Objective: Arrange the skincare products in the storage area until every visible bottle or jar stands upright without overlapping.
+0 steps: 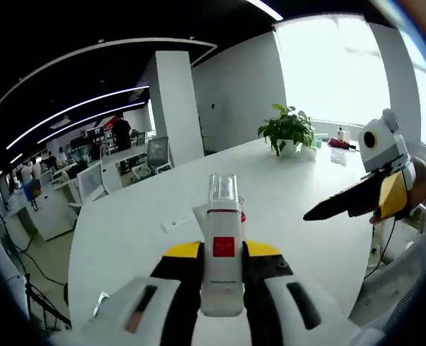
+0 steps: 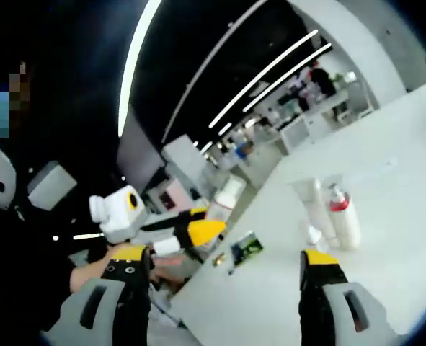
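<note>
1. Your left gripper [image 1: 223, 270] clamps a white bottle [image 1: 222, 267] between its fingers [image 1: 178, 277], holding it upright above the white surface [image 1: 292, 194]; the bottle carries a red square label, a red band near the top and a clear cap.
2. In the left gripper view, your right gripper [image 1: 321, 211] reaches in from the right, its dark fingers pointing toward the bottle but well apart from it, with your hand [image 1: 422, 189] behind its yellow body.
3. Your right gripper [image 2: 223, 277] hangs with its fingers [image 2: 317, 285] spread wide and nothing between them.
4. In the right gripper view, two more products stand upright on the surface [image 2: 393, 180]: a white bottle with a red collar [image 2: 342, 216] and, just beside it, a taller pale tube [image 2: 315, 205]; whether they touch cannot be told.
5. The same view catches your left gripper [image 2: 198, 232] at the left, yellow-tipped, closed around its white bottle [image 2: 227, 194], and a small green-printed card [image 2: 246, 249] lying flat near the surface's edge.
6. A potted plant [image 1: 288, 131] sits at the surface's far side by the bright window, and office desks stretch away under strip lights.
</note>
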`<state>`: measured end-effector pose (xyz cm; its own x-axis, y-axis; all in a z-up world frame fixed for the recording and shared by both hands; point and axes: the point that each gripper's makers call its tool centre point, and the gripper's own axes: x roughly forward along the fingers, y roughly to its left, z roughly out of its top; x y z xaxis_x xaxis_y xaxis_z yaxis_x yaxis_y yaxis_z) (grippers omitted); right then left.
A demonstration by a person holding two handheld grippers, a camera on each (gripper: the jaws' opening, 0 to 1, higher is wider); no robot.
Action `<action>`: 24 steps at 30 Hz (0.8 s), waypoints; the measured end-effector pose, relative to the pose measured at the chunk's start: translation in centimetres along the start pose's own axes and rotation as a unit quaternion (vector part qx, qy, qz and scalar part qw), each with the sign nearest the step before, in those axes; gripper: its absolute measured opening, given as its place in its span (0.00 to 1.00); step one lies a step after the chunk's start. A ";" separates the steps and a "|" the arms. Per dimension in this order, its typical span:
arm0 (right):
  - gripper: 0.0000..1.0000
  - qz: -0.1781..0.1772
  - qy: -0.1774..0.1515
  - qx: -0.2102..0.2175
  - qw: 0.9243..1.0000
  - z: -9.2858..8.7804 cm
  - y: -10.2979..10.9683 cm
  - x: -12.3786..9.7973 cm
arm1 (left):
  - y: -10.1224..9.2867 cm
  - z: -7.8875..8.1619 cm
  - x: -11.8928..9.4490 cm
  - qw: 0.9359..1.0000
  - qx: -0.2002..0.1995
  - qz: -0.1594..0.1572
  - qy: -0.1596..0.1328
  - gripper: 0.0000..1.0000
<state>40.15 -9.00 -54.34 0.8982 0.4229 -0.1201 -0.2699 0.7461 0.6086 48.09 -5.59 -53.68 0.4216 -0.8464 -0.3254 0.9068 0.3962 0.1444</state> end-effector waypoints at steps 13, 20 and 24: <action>0.85 0.018 -0.011 -0.020 1.000 3.2 2.2 2.1 | -3.0 2.7 -0.8 0.997 -0.025 -0.016 -0.069 0.26; 0.74 0.028 -0.014 -0.017 0.999 4.2 2.9 3.5 | -4.0 3.9 -1.6 0.994 -0.031 -0.028 -0.098 0.26; 0.66 0.029 -0.012 -0.013 0.999 4.3 3.0 4.0 | -4.0 4.1 -2.1 0.994 -0.031 -0.026 -0.103 0.26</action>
<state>44.39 -7.31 -49.64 0.8888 0.4533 -0.0672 -0.3295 0.7341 0.5937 43.63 -6.84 -49.79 0.3727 -0.9186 -0.1315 0.9278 0.3659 0.0733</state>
